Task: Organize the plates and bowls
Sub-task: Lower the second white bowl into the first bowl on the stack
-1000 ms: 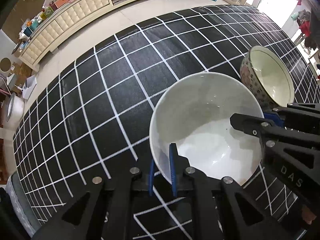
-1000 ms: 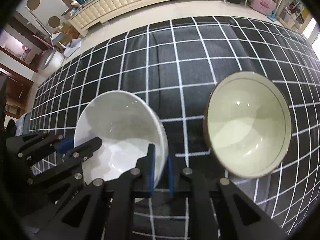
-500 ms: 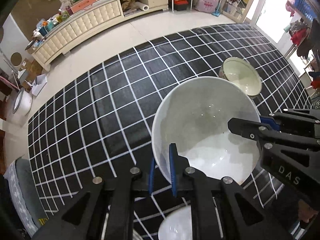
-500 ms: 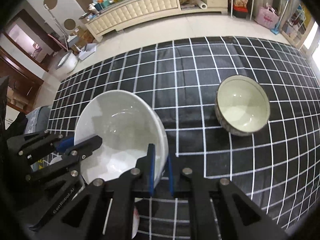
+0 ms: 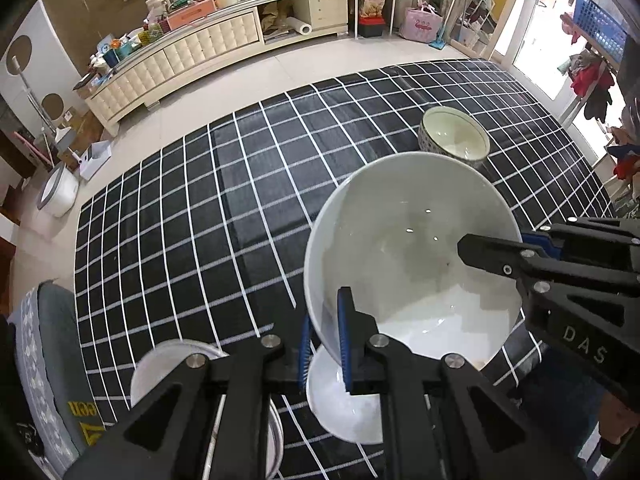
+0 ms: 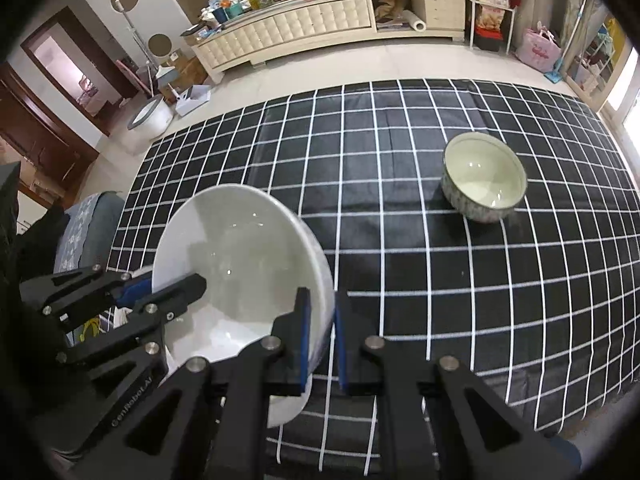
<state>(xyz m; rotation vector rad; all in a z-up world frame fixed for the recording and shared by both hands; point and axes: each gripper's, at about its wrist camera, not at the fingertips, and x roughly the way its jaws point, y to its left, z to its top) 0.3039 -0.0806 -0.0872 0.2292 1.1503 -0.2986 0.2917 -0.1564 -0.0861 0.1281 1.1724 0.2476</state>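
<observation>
Two hand-held grippers, my left hand-held gripper point(image 5: 324, 340) and right hand-held gripper point(image 6: 320, 340), pinch opposite rims of the white bowl point(image 5: 412, 256), lifted above the counter point(image 6: 380, 184). Patterned bowl point(image 6: 484, 176) waits at upper right; white dishes point(image 5: 344, 408) sit below. Stacking is barely begun, I'd judge.

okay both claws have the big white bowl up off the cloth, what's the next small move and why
Probably carry the white bowl toward the patterned bowl and lower it there. Left claw and right claw each pinch its rim, and that bowl stands alone, upright and empty.
</observation>
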